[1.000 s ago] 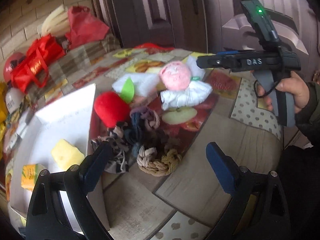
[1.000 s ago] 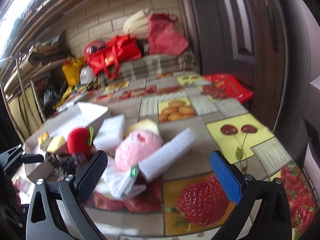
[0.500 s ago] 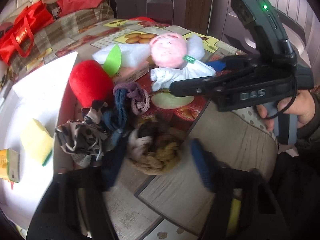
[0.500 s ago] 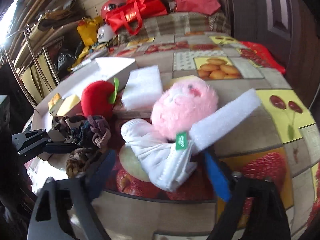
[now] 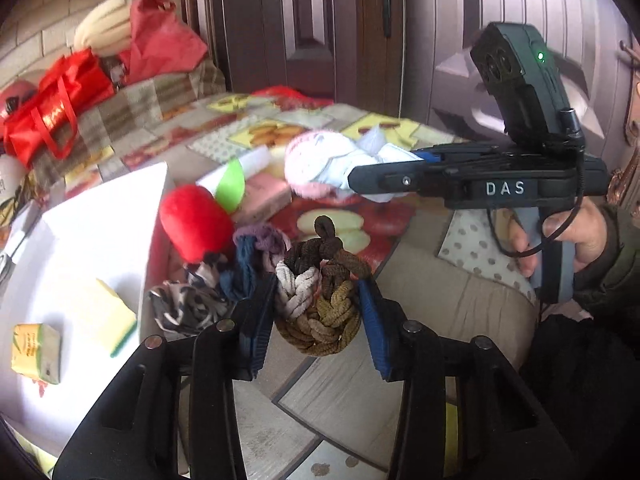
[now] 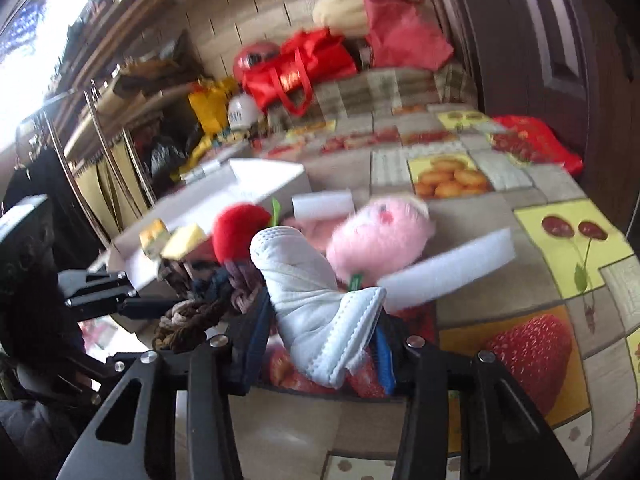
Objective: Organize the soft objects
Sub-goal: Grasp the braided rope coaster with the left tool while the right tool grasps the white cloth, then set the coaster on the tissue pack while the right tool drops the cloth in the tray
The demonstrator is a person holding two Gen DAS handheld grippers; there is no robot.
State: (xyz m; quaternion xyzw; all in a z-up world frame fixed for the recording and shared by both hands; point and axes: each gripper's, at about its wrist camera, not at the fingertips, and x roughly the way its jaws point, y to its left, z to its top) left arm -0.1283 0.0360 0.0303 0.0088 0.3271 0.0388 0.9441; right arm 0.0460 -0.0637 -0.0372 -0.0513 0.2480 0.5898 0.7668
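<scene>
My left gripper [image 5: 318, 314] is shut on a bundle of brown and beige braided hair ties [image 5: 320, 300] and holds it just above the table. My right gripper [image 6: 320, 344] is shut on a white cloth [image 6: 316, 304] beside a pink plush toy [image 6: 380, 236]; it also shows in the left wrist view [image 5: 384, 180]. A red plush apple [image 5: 194, 222] and dark scrunchies [image 5: 244, 256] lie next to an open white box [image 5: 100, 232] holding a yellow sponge [image 5: 108, 316].
A white foam strip [image 6: 448, 272] and a white foam block [image 6: 322, 206] lie on the fruit-print tablecloth [image 6: 560, 240]. Red bags [image 6: 296, 64] are piled at the back against the brick wall. A dark door [image 5: 304, 28] stands behind the table.
Both grippers came down onto the pile and closed: the left on the braided hair ties, the right on the white cloth. Both items are now lifted slightly.
</scene>
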